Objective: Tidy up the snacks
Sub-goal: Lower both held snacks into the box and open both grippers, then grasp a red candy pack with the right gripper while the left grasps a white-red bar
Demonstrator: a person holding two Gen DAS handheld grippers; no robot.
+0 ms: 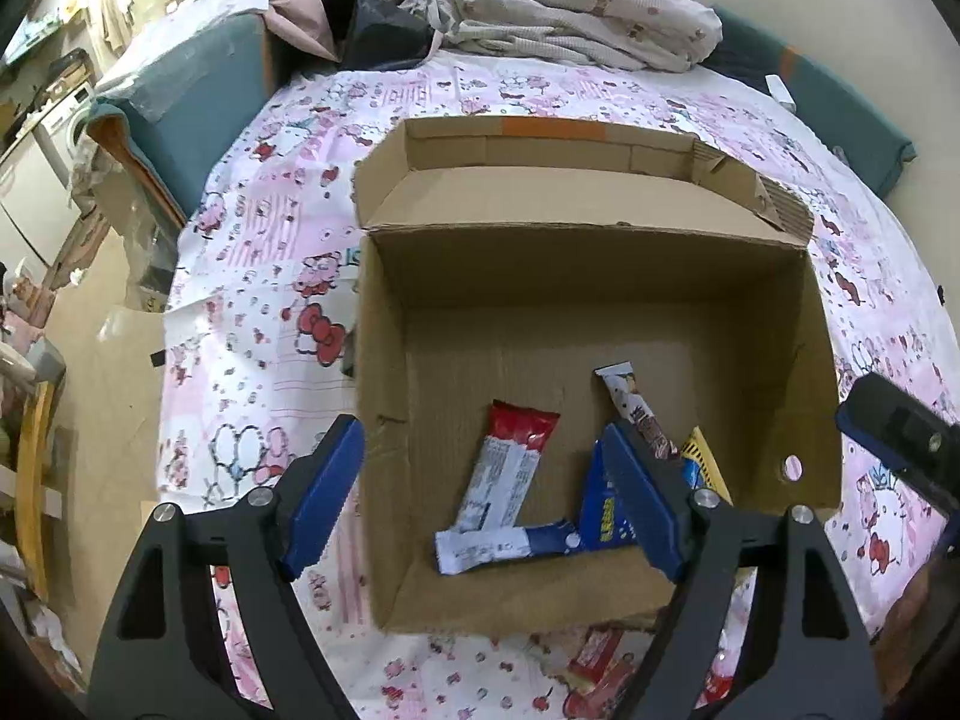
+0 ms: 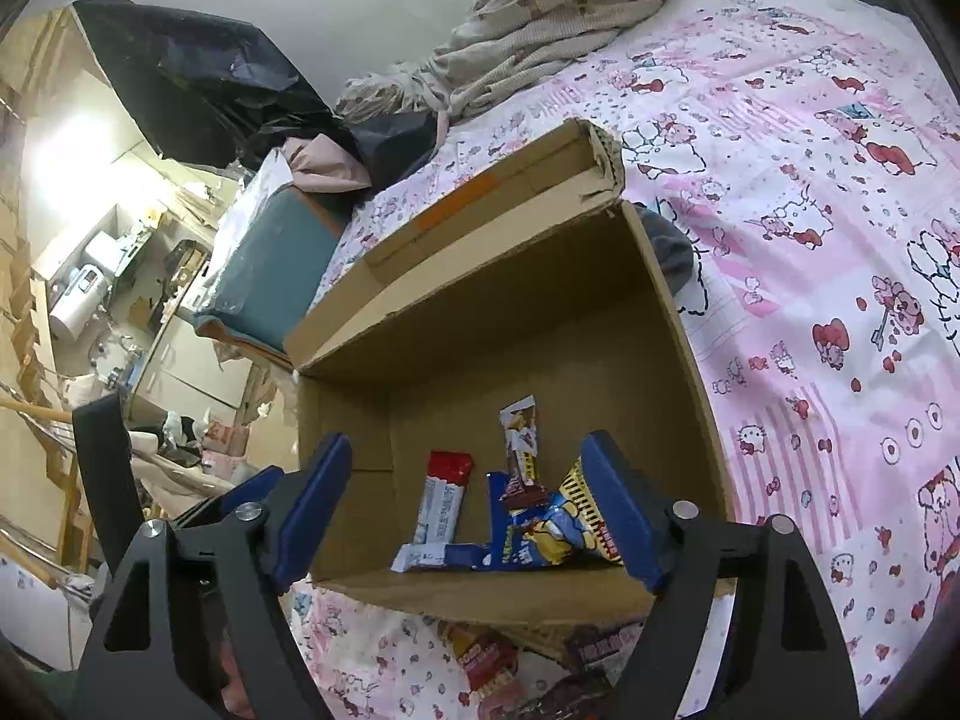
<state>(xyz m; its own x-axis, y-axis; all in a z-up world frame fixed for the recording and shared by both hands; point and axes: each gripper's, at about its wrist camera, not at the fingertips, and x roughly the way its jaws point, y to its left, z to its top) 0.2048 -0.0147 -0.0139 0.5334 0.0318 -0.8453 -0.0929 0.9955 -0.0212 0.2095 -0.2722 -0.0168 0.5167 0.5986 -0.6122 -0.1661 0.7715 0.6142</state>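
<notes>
The snack packets (image 1: 510, 474) lie flat in the near right corner of the cardboard box (image 1: 600, 276) on the bed (image 1: 270, 276), with more wrappers (image 2: 480, 654) on the sheet in front. They look light, crinkly and slippery, best pinched across a sealed end. Both the left hand-held gripper (image 1: 486, 486) and the right hand-held gripper (image 2: 474, 504) hang over the box's near edge, tilted down, jaws wide and empty.

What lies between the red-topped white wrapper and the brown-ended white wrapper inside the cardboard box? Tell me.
Only bare cardboard floor separates the red-topped white wrapper from the brown-ended white wrapper in the left wrist view.
</notes>
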